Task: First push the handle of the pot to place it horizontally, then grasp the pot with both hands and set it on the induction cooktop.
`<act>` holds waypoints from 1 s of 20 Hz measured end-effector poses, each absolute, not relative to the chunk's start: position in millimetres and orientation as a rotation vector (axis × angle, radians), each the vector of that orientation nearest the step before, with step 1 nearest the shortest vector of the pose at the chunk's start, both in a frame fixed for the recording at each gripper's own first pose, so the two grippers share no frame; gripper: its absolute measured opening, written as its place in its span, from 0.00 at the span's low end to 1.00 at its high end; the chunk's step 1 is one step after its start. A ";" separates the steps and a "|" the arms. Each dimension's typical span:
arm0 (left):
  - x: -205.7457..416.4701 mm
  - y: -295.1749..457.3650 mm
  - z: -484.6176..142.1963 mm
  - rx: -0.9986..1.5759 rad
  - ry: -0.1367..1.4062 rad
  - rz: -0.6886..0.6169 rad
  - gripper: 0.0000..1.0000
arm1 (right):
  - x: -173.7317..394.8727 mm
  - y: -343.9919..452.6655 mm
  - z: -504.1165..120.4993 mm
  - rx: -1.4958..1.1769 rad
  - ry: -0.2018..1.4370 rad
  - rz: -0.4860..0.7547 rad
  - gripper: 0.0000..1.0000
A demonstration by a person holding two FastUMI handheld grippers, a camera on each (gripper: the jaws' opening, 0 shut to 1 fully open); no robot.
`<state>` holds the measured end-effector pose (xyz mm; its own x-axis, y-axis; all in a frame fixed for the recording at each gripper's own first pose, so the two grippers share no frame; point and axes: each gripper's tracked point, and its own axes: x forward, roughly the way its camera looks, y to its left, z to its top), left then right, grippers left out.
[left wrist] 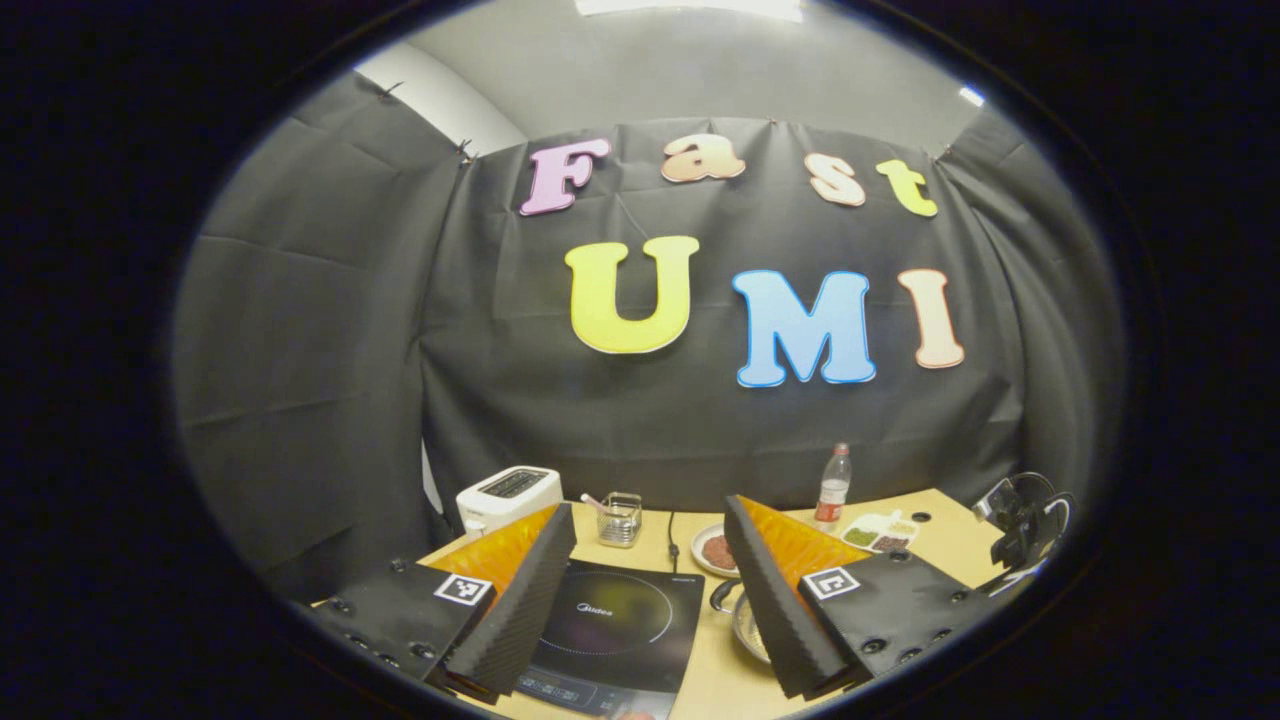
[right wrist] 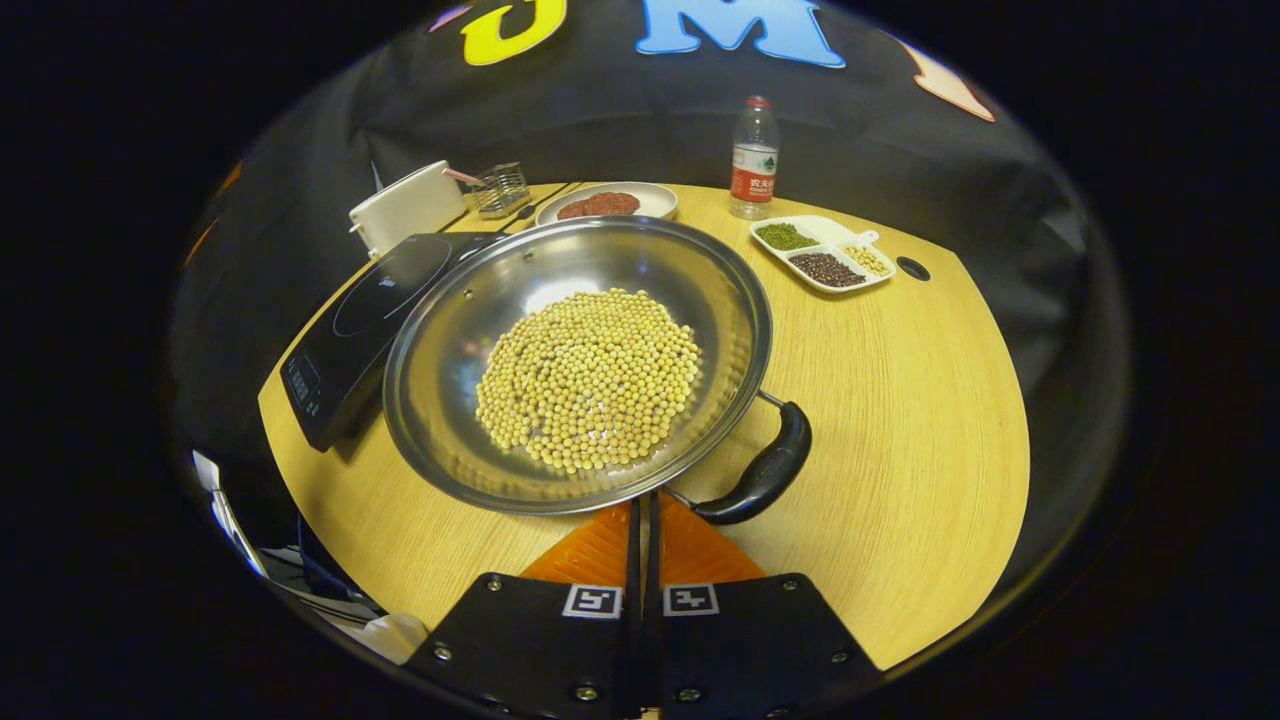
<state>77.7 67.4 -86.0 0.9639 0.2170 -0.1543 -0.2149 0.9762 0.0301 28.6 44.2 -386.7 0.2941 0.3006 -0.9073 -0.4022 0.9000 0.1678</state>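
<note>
A steel pot full of yellow beans rests on the wooden table, and its left rim lies close to the black induction cooktop. The pot's black handle points to the lower right in the right gripper view. My right gripper is shut with nothing between its fingers, and its tips reach the pot's near rim just left of the handle. My left gripper is open wide above the table. The cooktop lies between its fingers, and the pot's rim peeks out beside the right finger.
Along the back of the table stand a white toaster, a wire basket, a plate of red food, a water bottle and a divided dish of beans. A black device hangs at the right in the left gripper view.
</note>
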 end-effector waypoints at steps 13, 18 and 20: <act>98.2 51.2 -134.4 0.026 0.234 0.196 0.97 | 79.5 -1.1 -375.6 -0.158 1.093 0.333 0.08; 121.2 32.2 -180.1 -0.005 0.295 0.108 1.00 | 89.0 0.1 -340.1 -0.084 0.971 0.309 0.78; 133.2 30.0 -200.9 -0.014 0.335 0.081 0.99 | 95.2 -0.2 -329.6 -0.056 0.922 0.284 1.00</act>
